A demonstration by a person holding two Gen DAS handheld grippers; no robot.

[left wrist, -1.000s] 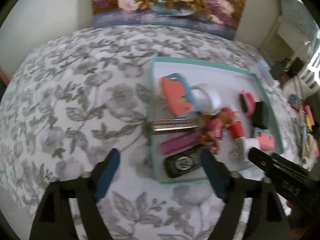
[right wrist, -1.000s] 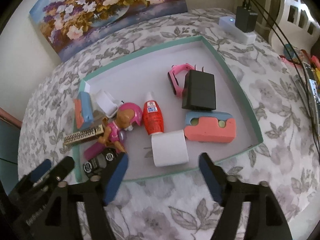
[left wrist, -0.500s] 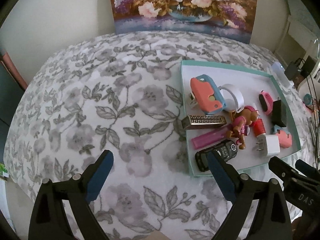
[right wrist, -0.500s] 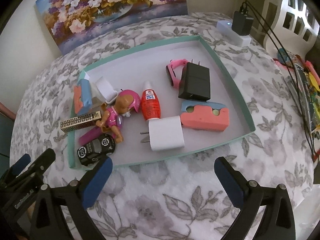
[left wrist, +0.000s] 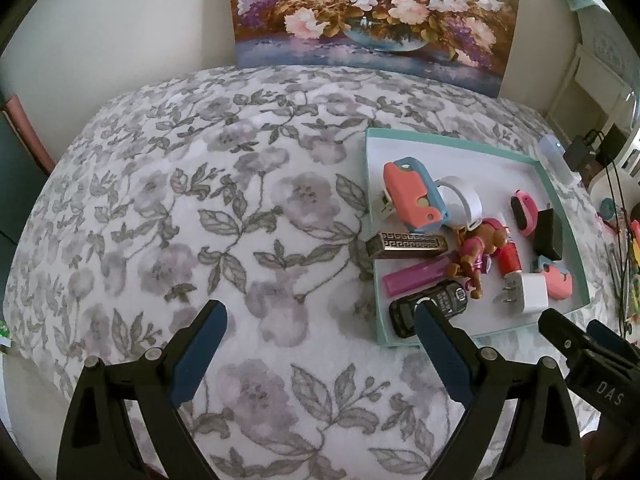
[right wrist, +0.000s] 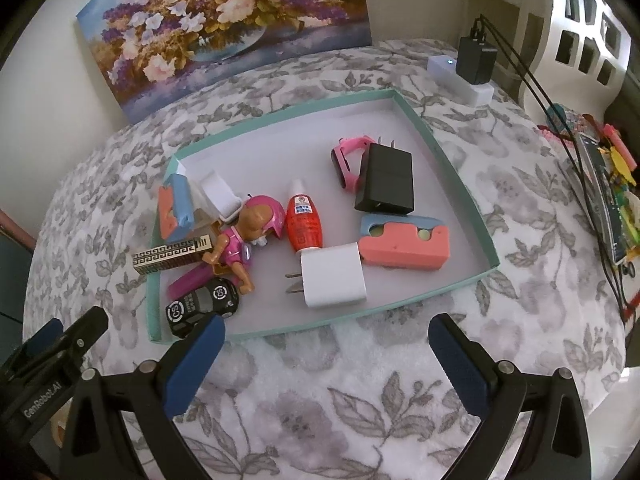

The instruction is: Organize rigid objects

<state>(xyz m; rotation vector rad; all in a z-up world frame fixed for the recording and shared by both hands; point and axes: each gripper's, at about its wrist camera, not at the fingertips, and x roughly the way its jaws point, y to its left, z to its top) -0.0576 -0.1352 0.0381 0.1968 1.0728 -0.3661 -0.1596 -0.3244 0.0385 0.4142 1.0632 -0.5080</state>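
Both grippers had drawn back from the tray (right wrist: 456, 168) toward the near edge of the floral cloth (left wrist: 200, 200), which suggested the sorting was done or nearly so: every loose item lay inside the teal-rimmed tray, none on the cloth. Left gripper (left wrist: 320, 352): jaws wide, holding nothing, above bare cloth left of the tray, its right finger overlapping the toy car (right wrist: 202, 306) in the left view. Right gripper (right wrist: 326, 356): jaws wide, holding nothing, just near of the tray's near rim. Contents, left end: car at the near-left corner; pink bar (left wrist: 412, 278) beside it; harmonica (right wrist: 172, 258) lying across the left rim, part overhanging the cloth; doll (right wrist: 244, 236) against the harmonica; coral-and-blue holder (left wrist: 412, 198) and white band (left wrist: 460, 200) at the far left. Centre: red bottle (right wrist: 304, 222), its base touching the white charger (right wrist: 332, 278). Right: black charger (right wrist: 386, 182) touching the pink watch (right wrist: 346, 160), a second coral holder (right wrist: 404, 242) near of them. Against one second earlier, both views took in more cloth and the tray sat farther off; the right gripper's jaws, then narrower and framing the white charger, now stood wider and clear of the rim; the left gripper's, then over the car, now lay mostly off the tray. The tray's items appeared unmoved. In my judgement only the overhanging harmonica might want seating fully inside
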